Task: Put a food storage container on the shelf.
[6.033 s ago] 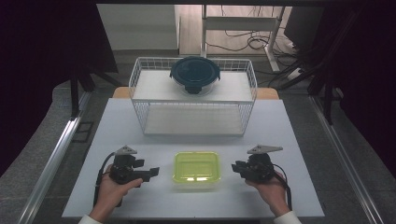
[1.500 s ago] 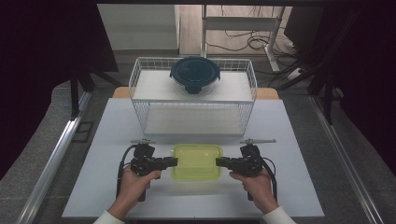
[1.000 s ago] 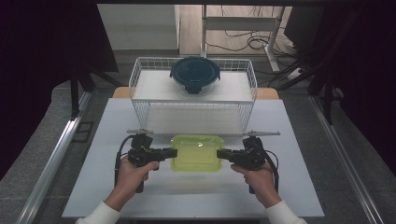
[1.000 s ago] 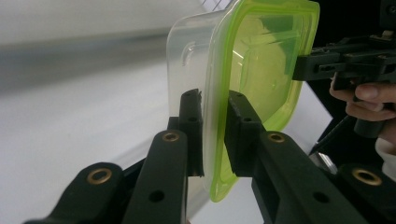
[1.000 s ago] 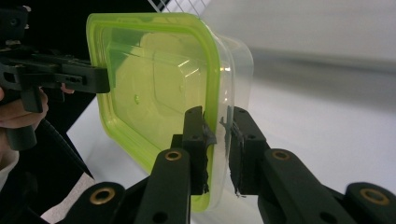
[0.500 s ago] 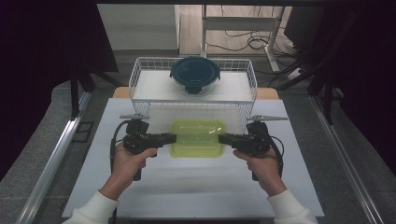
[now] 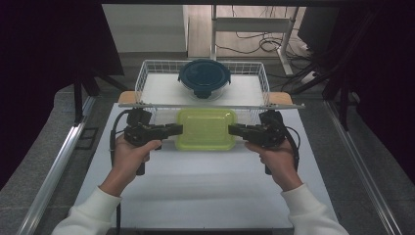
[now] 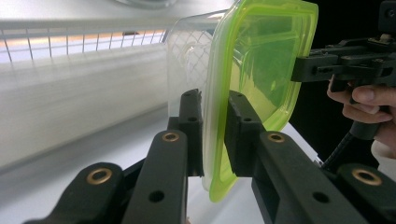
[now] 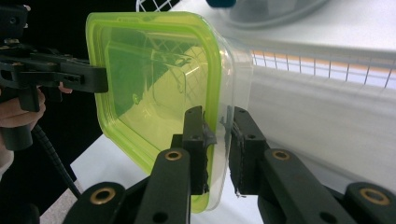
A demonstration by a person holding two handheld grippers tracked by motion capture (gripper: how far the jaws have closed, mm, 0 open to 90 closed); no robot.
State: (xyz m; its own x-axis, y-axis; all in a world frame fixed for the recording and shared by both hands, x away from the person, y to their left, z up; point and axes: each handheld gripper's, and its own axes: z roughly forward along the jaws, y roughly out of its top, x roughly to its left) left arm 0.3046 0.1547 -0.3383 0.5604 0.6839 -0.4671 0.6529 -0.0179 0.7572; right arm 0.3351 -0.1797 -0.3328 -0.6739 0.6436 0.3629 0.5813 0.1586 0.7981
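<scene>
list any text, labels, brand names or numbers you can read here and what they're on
None can be read.
Green-lidded container: faint raised marks on the lid in both gripper views, too blurred to read.
Dark blue lidded bowl in the wire basket: no legible label.
Left tongs and right tongs: no markings visible.

Inventory count, white table [image 7: 205, 186]

Grippers: two — left gripper [image 7: 172, 130], right gripper [image 7: 238, 130]. Green-lidded clear container [image 7: 205, 128]: one. Wire basket [image 7: 147, 78], far edge: one. Dark blue lidded bowl [image 7: 204, 77]: one.
</scene>
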